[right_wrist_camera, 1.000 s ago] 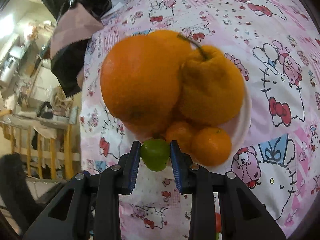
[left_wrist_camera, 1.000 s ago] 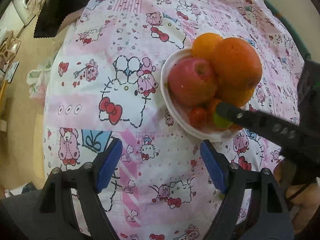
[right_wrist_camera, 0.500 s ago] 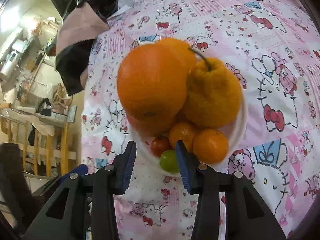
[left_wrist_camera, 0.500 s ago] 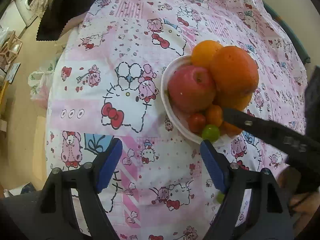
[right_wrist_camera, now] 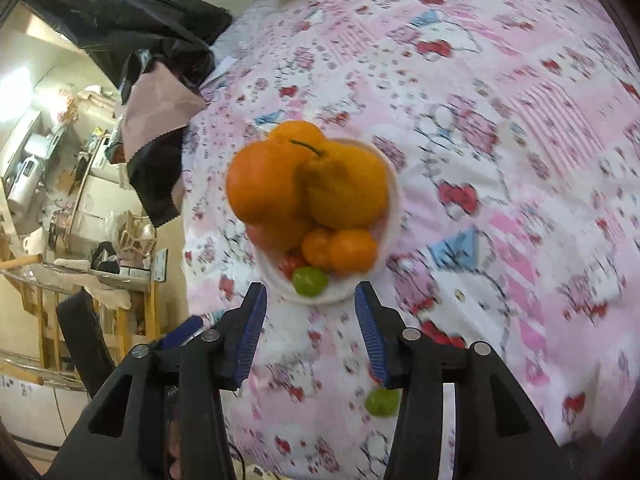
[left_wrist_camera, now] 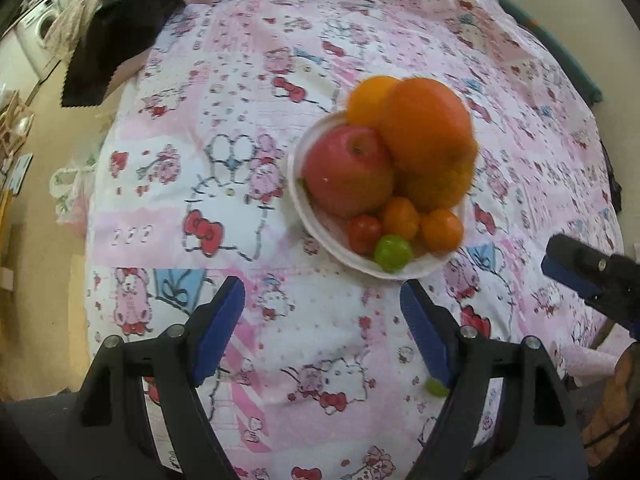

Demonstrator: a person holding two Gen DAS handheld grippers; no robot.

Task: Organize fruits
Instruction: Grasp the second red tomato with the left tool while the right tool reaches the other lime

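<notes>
fruits in plate, on tablecloth

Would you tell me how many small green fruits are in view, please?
2: one green fruit on the plate's near edge, another loose on the cloth; others may be hidden.

Your left gripper hangs over the pink patterned cloth with its blue pads wide apart and nothing between them. Just beyond its fingertips sits the white plate, piled with fruit: a red apple, a large orange, two small oranges, a small red fruit and a green fruit at the near rim. A second green fruit lies on the cloth beside your right pad. The right gripper's blue-tipped finger enters at the right edge, clear of the plate.
</notes>
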